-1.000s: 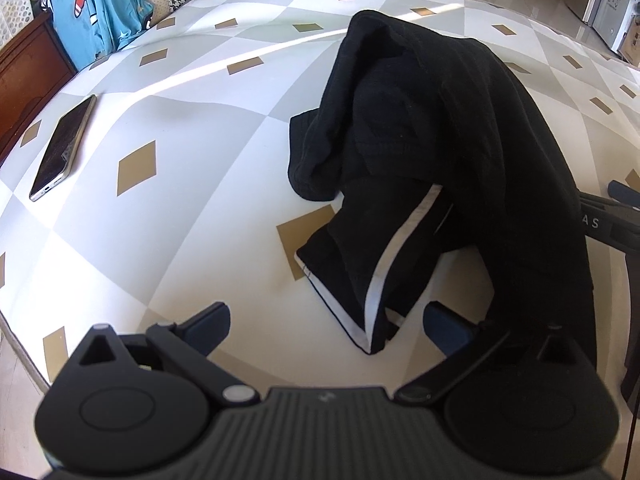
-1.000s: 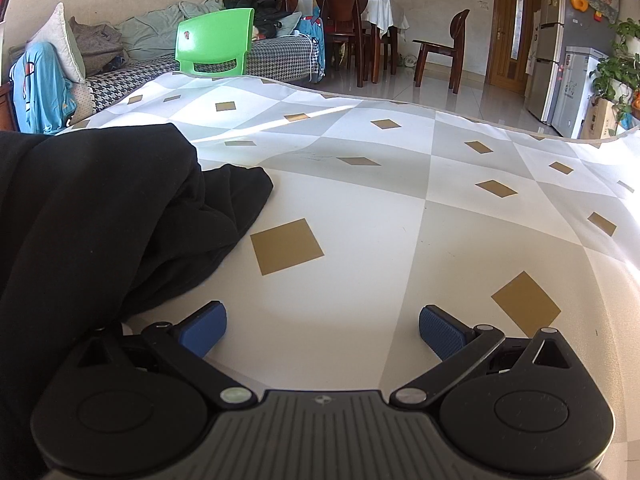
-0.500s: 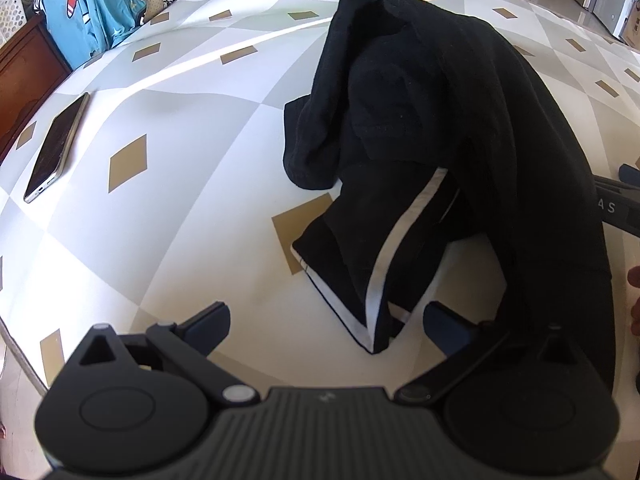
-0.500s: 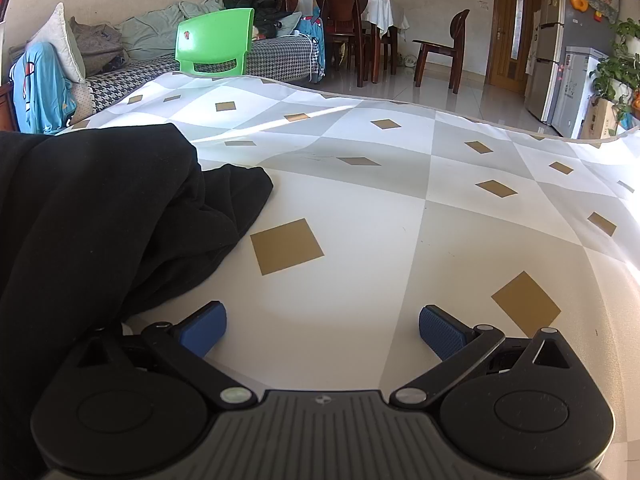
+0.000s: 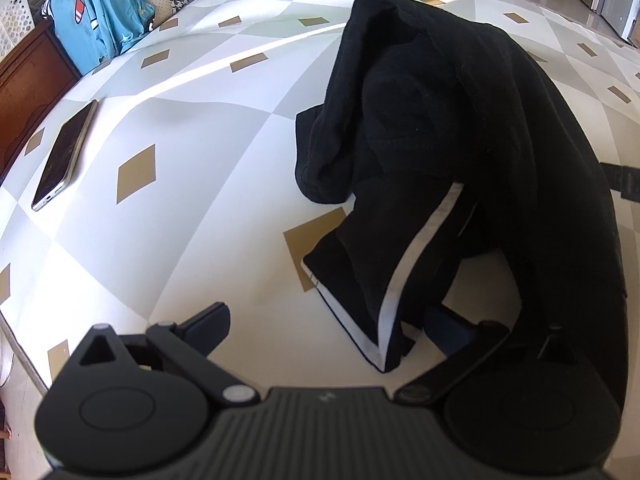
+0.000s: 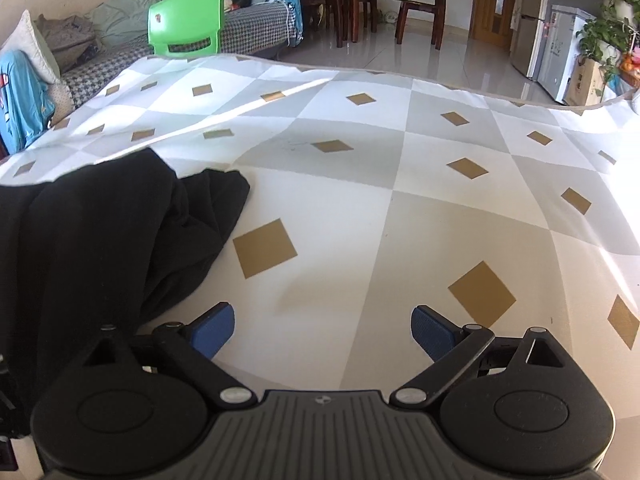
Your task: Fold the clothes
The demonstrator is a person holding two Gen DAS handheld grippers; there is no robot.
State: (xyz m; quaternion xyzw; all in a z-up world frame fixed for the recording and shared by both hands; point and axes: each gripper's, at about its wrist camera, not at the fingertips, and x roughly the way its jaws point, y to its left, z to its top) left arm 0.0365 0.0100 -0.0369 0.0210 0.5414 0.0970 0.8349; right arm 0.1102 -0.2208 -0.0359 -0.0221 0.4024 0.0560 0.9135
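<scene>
A crumpled black garment with white stripes (image 5: pixel 440 152) lies in a heap on the checked tablecloth (image 5: pixel 192 208). My left gripper (image 5: pixel 332 320) is open just above the cloth, and the garment's striped hem lies between its fingers, covering part of the right finger. In the right wrist view the same garment (image 6: pixel 100 232) fills the left side and drapes over the left edge of my right gripper (image 6: pixel 322 326), which is open and empty over bare tablecloth (image 6: pixel 400 208).
A phone (image 5: pixel 66 154) lies on the cloth at the far left. A blue garment (image 5: pixel 100 12) hangs over a sofa beyond the table's edge. A green chair (image 6: pixel 186 20), wooden chairs and a fridge (image 6: pixel 540 12) stand beyond the far edge.
My left gripper has moved a little forward toward the garment, so the striped hem now reaches between its fingers. My right gripper has lifted and tilted, showing more of the far table.
</scene>
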